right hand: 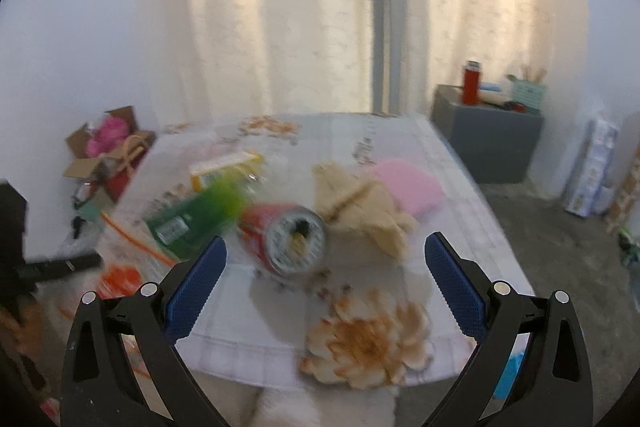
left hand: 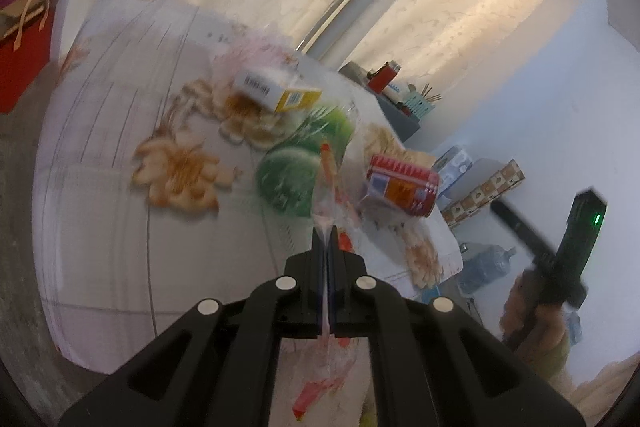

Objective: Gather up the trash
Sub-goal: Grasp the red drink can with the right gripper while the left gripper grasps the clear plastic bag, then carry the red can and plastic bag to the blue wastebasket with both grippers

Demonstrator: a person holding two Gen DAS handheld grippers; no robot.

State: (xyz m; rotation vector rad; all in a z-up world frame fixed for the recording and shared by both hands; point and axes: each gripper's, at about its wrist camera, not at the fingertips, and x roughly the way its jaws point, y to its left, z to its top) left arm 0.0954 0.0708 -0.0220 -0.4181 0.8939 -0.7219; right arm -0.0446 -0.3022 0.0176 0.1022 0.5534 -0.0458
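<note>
Left wrist view looks down on the table (left hand: 100, 227), spread with a flowered cloth, and everything worth collecting lies in a loose huddle across its middle.

Biggest is the clear plastic bag (left hand: 332, 195) with red print. It is thin, limp film that weighs next to nothing, and I judge it will slip and bunch rather than hold a shape. The left gripper (left hand: 326, 239) has its jaws pressed together on a pinched fold of that film, and the sheet runs back between the fingers toward the camera. A gathered edge like that seems the right place to hold it.

Next comes the green wrapper (left hand: 296, 179), soft and crinkly by the look of it. It is best taken at an edge or corner.

The yellow and white box (left hand: 276, 91) lies farther back. It looks like light, stiff card, easy to clamp across its narrow sides, though probably easy to crush.

The red can (right hand: 288, 243) lies on its side with its open top toward the right wrist camera, just beside the wrapper. It seems hollow, smooth and ready to roll, so a grip across the round body is safest. The right gripper (right hand: 324, 283) hangs above the near edge of the table with its blue pads (right hand: 196, 291) spread wide and nothing between them, the can lying beyond them.
</note>
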